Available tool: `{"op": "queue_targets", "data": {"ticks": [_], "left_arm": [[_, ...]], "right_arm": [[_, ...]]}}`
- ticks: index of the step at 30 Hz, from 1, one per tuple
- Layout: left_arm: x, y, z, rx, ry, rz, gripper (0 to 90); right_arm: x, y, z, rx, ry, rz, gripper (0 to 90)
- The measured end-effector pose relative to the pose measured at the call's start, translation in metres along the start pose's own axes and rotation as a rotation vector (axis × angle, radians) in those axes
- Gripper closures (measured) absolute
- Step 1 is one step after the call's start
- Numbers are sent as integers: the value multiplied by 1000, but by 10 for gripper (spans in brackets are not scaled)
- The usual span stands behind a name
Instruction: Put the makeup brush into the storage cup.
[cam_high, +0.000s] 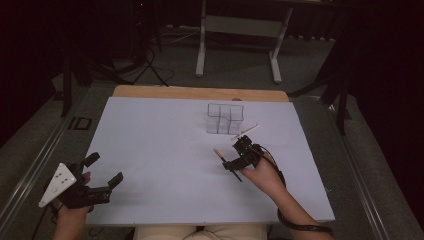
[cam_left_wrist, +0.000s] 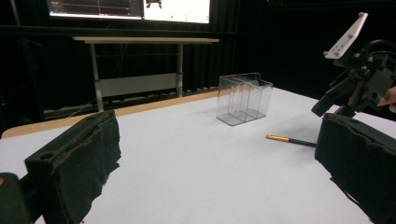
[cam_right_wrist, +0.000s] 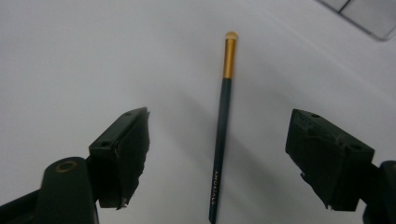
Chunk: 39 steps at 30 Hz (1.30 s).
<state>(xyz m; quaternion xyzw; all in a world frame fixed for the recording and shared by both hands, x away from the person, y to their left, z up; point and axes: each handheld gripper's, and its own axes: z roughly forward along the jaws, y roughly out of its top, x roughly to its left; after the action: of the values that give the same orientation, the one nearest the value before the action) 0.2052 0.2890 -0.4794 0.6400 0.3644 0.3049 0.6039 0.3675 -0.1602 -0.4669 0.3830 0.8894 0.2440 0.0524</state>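
A slim dark brush (cam_right_wrist: 223, 116) with a gold ferrule and a pale tip lies flat on the white table sheet (cam_high: 160, 150). My right gripper (cam_right_wrist: 218, 140) hovers just above it, open, one jaw on each side of the handle and neither touching it. From above, the brush (cam_high: 219, 153) pokes out left of the right gripper (cam_high: 233, 154). A clear compartment box (cam_high: 225, 118) stands upright behind them. My left gripper (cam_high: 105, 169) rests open near the sheet's front left corner, holding nothing. From there the box (cam_left_wrist: 243, 98), brush (cam_left_wrist: 289, 139) and right gripper (cam_left_wrist: 359, 79) show ahead.
A wooden table edge (cam_high: 200, 92) runs along the back of the sheet. Beyond it a grey desk frame (cam_high: 240, 25) stands on the floor, with a lit screen (cam_left_wrist: 128, 7) above. Metal rails and cables flank the table.
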Motion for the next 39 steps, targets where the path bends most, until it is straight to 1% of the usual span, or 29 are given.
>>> {"op": "queue_targets", "data": {"ticks": [3, 5, 6, 7, 8, 13, 15, 17, 18, 19, 21, 23, 25, 28, 29, 31, 32, 34, 36, 37, 39], "left_arm": [[0, 0, 0, 2, 0, 2, 12], [0, 0, 0, 1, 3, 4, 12], [0, 0, 0, 0, 5, 5, 12], [0, 1, 0, -2, 5, 5, 12], [-1, 0, 0, -2, 5, 4, 12], [-1, 0, 0, 2, 3, 11, 12], [-1, 0, 0, 2, 3, 12, 12], [-1, 0, 0, 2, 3, 12, 12], [-1, 0, 0, 2, 3, 12, 12], [-1, 0, 0, 3, 3, 12, 12], [-1, 0, 0, 3, 3, 11, 12], [-1, 0, 0, 4, 2, 12, 12], [-1, 0, 0, 4, 2, 14, 12], [-1, 0, 0, 4, 1, 13, 12], [-1, 0, 0, 5, 2, 14, 12], [-1, 0, 0, 5, 1, 13, 12], [-1, 0, 0, 5, 1, 13, 12], [-1, 0, 0, 5, 0, 12, 12], [-1, 0, 0, 7, -1, 13, 12], [-1, 0, 1, 9, -1, 14, 12], [-1, 0, 1, 12, -4, 13, 12]], "right_arm": [[0, 3, 4, 29, -9, 4, 231], [0, 5, 6, 45, 1, 13, 238], [-1, 6, 7, 51, 16, 9, 256], [-1, 6, 8, 60, 22, 13, 256], [0, 7, 10, 65, 19, 5, 267], [0, 11, 16, 101, 22, 15, 314], [1, 13, 19, 121, 18, 16, 327], [1, 14, 20, 125, 14, 14, 331], [0, 16, 21, 134, 10, 23, 351], [0, 17, 22, 135, 11, 23, 351], [-1, 20, 24, 148, -4, 28, 381], [-2, 22, 26, 163, -11, 32, 390], [-2, 25, 27, 171, -30, 34, 407], [-1, 29, 29, 181, -31, 36, 426], [-1, 30, 29, 185, -35, 27, 433], [0, 33, 33, 210, -33, 19, 479], [1, 33, 34, 219, -33, 13, 485], [1, 34, 37, 234, -27, 14, 547], [1, 34, 40, 247, -25, 3, 575], [1, 35, 41, 255, -23, 7, 598], [1, 36, 43, 266, -28, -12, 630]]}}
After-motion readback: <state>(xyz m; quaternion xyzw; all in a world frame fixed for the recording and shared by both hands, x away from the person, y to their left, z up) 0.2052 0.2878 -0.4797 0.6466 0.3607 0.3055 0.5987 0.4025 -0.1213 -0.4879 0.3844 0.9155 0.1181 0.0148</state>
